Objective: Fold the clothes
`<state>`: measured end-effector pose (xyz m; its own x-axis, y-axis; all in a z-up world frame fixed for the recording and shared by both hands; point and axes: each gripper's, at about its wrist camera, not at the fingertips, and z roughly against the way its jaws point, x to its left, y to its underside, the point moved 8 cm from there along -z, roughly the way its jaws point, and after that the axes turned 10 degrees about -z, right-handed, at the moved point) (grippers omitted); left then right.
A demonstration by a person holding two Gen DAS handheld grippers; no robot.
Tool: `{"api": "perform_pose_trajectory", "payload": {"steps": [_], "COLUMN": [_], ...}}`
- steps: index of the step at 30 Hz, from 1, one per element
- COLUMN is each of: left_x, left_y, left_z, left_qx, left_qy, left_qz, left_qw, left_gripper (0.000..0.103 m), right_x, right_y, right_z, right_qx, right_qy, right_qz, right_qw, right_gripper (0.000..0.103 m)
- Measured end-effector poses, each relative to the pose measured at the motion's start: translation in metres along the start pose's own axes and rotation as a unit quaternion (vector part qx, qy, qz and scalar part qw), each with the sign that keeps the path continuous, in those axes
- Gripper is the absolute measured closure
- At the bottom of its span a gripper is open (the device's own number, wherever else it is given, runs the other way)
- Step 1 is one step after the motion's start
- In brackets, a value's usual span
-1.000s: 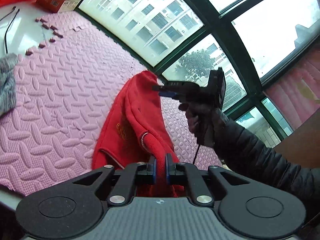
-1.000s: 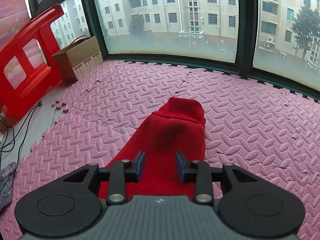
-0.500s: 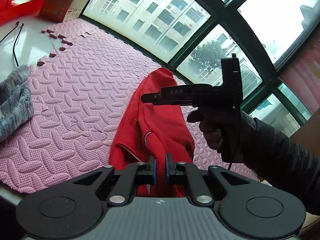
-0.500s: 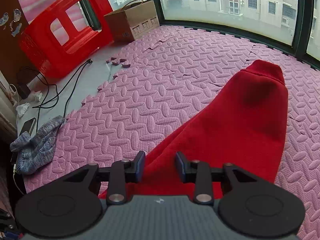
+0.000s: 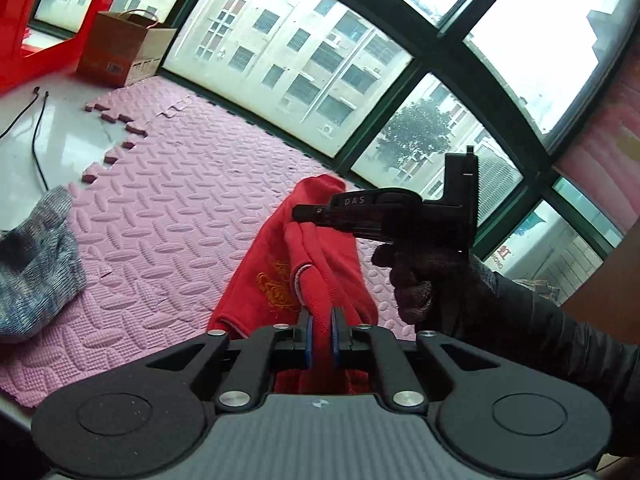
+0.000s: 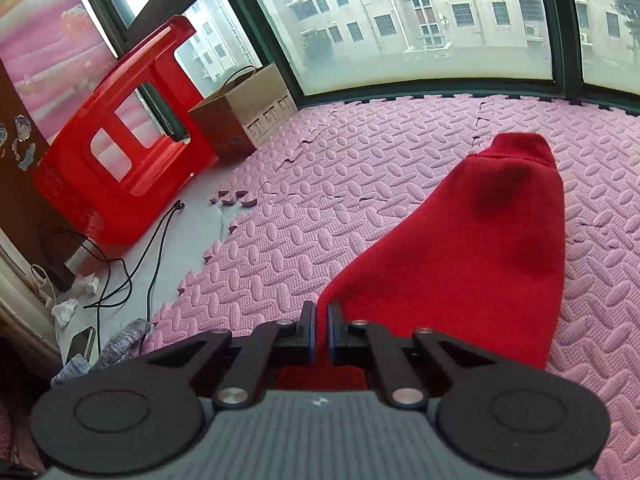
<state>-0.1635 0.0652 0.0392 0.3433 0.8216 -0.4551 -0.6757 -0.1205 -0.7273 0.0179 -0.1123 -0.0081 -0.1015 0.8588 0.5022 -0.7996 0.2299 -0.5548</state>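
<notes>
A red garment (image 5: 280, 272) with gold embroidery is lifted off the pink foam mat (image 5: 180, 200). My left gripper (image 5: 321, 330) is shut on a fold of the garment's edge. My right gripper (image 6: 321, 328) is shut on the garment (image 6: 460, 248), which stretches away from it down to a ribbed hem resting on the mat (image 6: 340, 168). In the left wrist view the right gripper (image 5: 308, 214) shows from the side, held by a gloved hand, with its tip at the top of the raised cloth.
A grey knitted garment (image 5: 32, 256) lies at the mat's left edge. A red plastic stool (image 6: 116, 160) and a cardboard box (image 6: 244, 108) stand by the windows. Black cables (image 6: 120, 264) and crumpled tissues lie on the bare floor left of the mat.
My right gripper was open over the garment and has closed on it. Both grippers have risen, and the garment hangs more bunched between them.
</notes>
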Motion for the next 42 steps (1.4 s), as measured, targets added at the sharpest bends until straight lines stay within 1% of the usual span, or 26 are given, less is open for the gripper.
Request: {"api": "perform_pose_trajectory", "payload": {"steps": [3, 4, 5, 6, 7, 9, 10, 12, 14, 16, 18, 22, 23, 27, 31, 33, 36, 38, 41, 42], "left_x": [0.025, 0.031, 0.035, 0.038, 0.041, 0.046, 0.049, 0.048, 0.046, 0.035, 0.021, -0.005, -0.008, -0.003, 0.016, 0.021, 0.023, 0.022, 0.017, 0.017], "left_y": [0.01, 0.013, 0.015, 0.016, 0.017, 0.016, 0.014, 0.002, -0.01, -0.024, -0.034, -0.04, -0.039, -0.028, -0.012, -0.008, -0.007, -0.01, -0.021, -0.025], "left_z": [-0.007, -0.009, -0.01, -0.01, -0.009, -0.005, -0.002, 0.005, 0.012, 0.012, 0.003, -0.033, -0.043, -0.076, -0.09, -0.092, -0.093, -0.092, -0.088, -0.089], "left_qx": [0.017, 0.022, 0.027, 0.031, 0.034, 0.034, 0.032, 0.018, 0.003, -0.01, -0.011, 0.02, 0.031, 0.081, 0.115, 0.122, 0.127, 0.129, 0.12, 0.117], "left_qy": [-0.018, -0.024, -0.026, -0.028, -0.033, -0.038, -0.04, -0.04, -0.04, -0.024, -0.002, 0.038, 0.04, 0.029, 0.011, 0.013, 0.017, 0.019, 0.021, 0.021], "left_qz": [0.037, 0.043, 0.044, 0.045, 0.048, 0.051, 0.053, 0.046, 0.038, 0.023, 0.01, -0.017, -0.022, -0.024, -0.007, 0.001, 0.001, -0.001, -0.012, -0.014], "left_qw": [0.999, 0.9986, 0.9983, 0.9981, 0.9977, 0.9974, 0.9973, 0.998, 0.9985, 0.9994, 0.9999, 0.999, 0.9985, 0.996, 0.9933, 0.9924, 0.9918, 0.9915, 0.9925, 0.9928], "left_gripper": [0.093, 0.093, 0.092, 0.091, 0.088, 0.086, 0.086, 0.085, 0.078, 0.078, 0.078, 0.078, 0.078, 0.078, 0.078, 0.079, 0.079, 0.079, 0.078, 0.077], "right_x": [-0.006, -0.008, -0.01, -0.011, -0.01, -0.007, -0.008, -0.008, -0.008, -0.011, -0.012, -0.013, -0.013, -0.026, -0.056, -0.074, -0.098, -0.102, -0.09, -0.086], "right_y": [0.009, 0.012, 0.012, 0.012, 0.01, 0.007, 0.006, 0.004, 0.003, 0.003, 0.001, -0.008, -0.011, -0.03, -0.063, -0.081, -0.101, -0.107, -0.11, -0.109], "right_z": [-0.02, -0.025, -0.026, -0.025, -0.021, -0.008, -0.003, 0.007, 0.017, 0.017, 0.014, 0.0, -0.005, -0.022, -0.029, -0.031, -0.033, -0.029, -0.022, -0.027], "right_qx": [0.014, 0.018, 0.017, 0.017, 0.018, 0.014, 0.014, 0.013, 0.012, 0.01, 0.008, -0.001, -0.004, -0.021, -0.053, -0.069, -0.075, -0.079, -0.096, -0.087], "right_qy": [-0.001, -0.002, -0.004, -0.007, -0.013, -0.017, -0.012, -0.002, 0.009, 0.031, 0.042, 0.052, 0.054, 0.08, 0.113, 0.133, 0.155, 0.14, 0.123, 0.122], "right_qz": [-0.009, -0.013, -0.02, -0.025, -0.023, -0.006, 0.008, 0.034, 0.061, 0.092, 0.107, 0.133, 0.143, 0.152, 0.135, 0.126, 0.103, 0.09, 0.116, 0.126], "right_qw": [1.0, 1.0, 1.0, 1.0, 0.999, 1.0, 1.0, 0.999, 0.998, 0.995, 0.993, 0.99, 0.988, 0.985, 0.983, 0.981, 0.98, 0.983, 0.981, 0.981], "right_gripper": [0.098, 0.094, 0.093, 0.09, 0.087, 0.082, 0.078, 0.075, 0.075, 0.075, 0.075, 0.075, 0.075, 0.075, 0.075, 0.075, 0.075, 0.075, 0.075, 0.075]}}
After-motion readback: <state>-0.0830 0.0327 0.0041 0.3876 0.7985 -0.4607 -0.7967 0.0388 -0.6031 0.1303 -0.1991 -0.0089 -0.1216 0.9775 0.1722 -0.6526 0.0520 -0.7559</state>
